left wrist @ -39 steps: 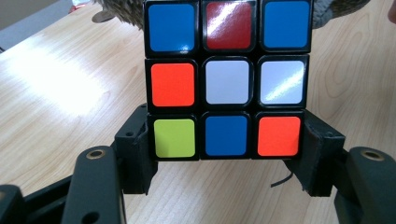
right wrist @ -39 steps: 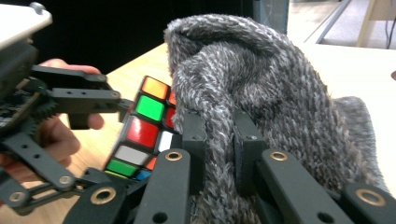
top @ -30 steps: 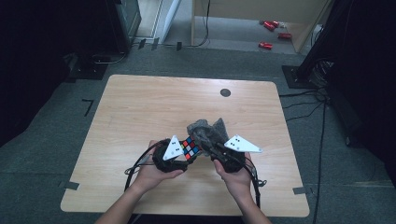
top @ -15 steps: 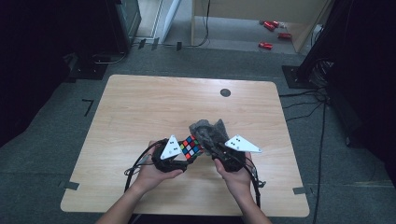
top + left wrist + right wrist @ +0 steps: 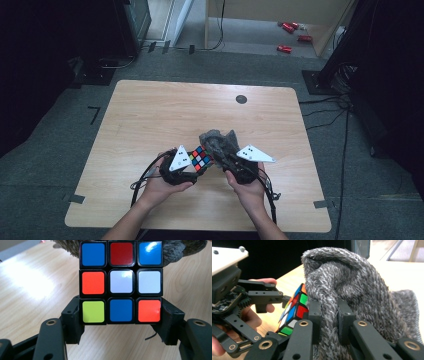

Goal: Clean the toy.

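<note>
Though touching grey cloth [image 5: 352, 290], cube [image 5: 121, 282] between left gripper [image 5: 121, 322] jaws.

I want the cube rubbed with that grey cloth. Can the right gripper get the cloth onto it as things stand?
Probably yes: the right gripper pinches the grey cloth right beside the cube, with nothing between them.

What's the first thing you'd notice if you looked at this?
The colourful puzzle cube, clamped by its bottom row in the left hand-held gripper near the table's front edge. Right beside it, the right hand-held gripper pinches a fuzzy grey knitted cloth bunched up against the cube.
</note>
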Available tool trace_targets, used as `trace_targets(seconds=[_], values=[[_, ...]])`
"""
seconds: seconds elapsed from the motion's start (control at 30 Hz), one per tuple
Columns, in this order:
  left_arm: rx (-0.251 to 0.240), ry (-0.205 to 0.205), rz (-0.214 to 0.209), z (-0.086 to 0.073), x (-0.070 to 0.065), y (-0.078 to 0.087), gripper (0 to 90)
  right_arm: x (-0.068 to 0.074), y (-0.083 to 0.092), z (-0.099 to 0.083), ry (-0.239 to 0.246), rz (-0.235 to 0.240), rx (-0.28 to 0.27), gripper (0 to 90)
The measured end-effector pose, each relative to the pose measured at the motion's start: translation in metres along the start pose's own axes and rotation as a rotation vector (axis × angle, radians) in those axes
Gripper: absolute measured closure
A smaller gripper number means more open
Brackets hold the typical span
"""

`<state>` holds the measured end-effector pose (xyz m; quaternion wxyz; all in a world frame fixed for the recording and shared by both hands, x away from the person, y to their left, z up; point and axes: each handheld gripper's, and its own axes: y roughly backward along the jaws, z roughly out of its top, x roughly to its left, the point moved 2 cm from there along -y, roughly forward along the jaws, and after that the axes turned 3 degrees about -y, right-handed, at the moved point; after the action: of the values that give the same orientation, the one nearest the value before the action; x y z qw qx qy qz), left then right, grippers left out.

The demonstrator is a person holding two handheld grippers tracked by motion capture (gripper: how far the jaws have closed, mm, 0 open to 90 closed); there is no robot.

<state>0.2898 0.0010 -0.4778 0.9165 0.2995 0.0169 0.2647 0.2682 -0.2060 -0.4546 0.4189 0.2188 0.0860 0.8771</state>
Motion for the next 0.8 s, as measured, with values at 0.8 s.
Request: trace_targets(seconds=[0.8], values=[[0.112, -0.028, 0.071, 0.001, -0.005, -0.003, 35.3, 0.038, -0.017, -0.003, 0.15, 0.068, 0.037, 78.3]])
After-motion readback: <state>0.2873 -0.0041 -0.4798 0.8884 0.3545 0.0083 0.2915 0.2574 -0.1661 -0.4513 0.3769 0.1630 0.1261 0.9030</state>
